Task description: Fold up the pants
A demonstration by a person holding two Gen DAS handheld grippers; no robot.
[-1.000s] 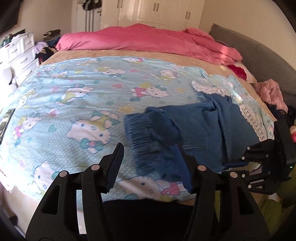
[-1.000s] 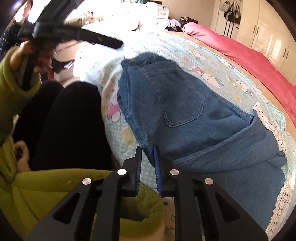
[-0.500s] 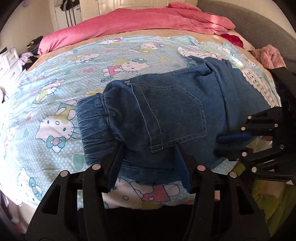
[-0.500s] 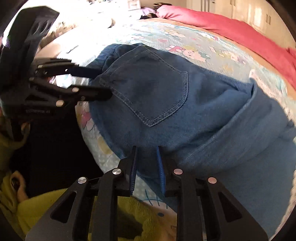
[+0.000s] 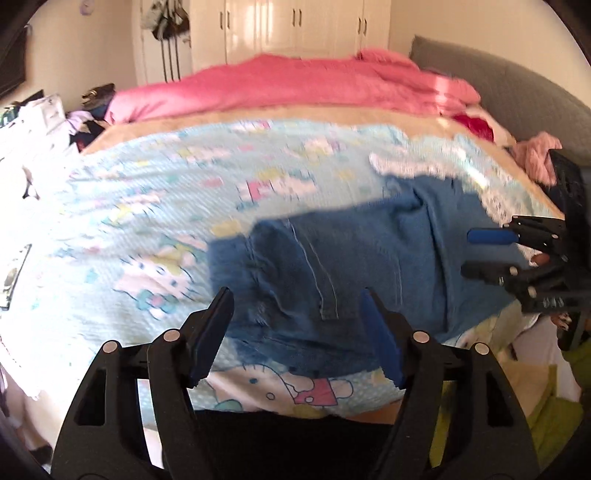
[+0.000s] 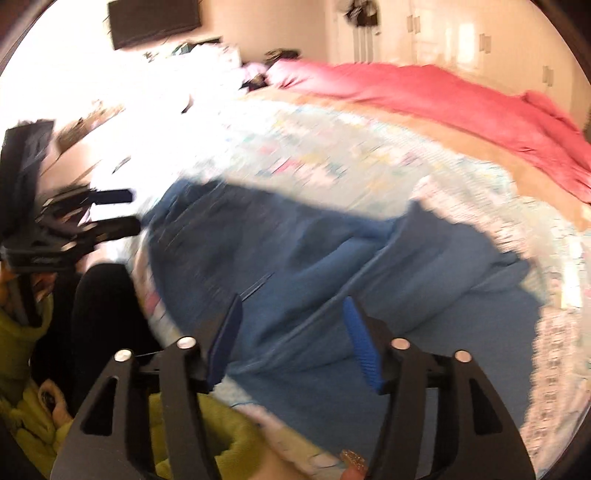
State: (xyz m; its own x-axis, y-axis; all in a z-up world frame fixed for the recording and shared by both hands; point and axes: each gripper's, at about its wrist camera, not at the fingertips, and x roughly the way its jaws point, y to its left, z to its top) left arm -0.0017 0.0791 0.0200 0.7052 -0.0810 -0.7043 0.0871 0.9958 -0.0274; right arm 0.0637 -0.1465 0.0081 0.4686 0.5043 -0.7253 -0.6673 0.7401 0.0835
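Observation:
The blue denim pants (image 5: 351, 258) lie folded on the cartoon-print bedsheet (image 5: 147, 206) near the bed's front edge. In the left wrist view my left gripper (image 5: 295, 310) hovers over the pants' near edge. Its jaws are opening and the pads are clear of the cloth. My right gripper (image 5: 471, 254) shows at the right, above the pants' other end. In the blurred right wrist view the right gripper (image 6: 291, 306) is opening above the denim pants (image 6: 332, 266), gripping nothing. The left gripper (image 6: 127, 210) appears at the left edge of that view.
A pink duvet (image 5: 295, 88) is heaped at the far side of the bed. A grey headboard (image 5: 517, 96) and a pink garment (image 5: 535, 155) are at the right. White wardrobes (image 5: 295, 29) stand behind. The person's dark legs (image 6: 99, 314) and green sleeve (image 6: 37, 406) are close by.
Both grippers have let go of the pants: the right jaws went from nearly shut on the denim to wide apart, and the left jaws widened. Both have pulled back a little.

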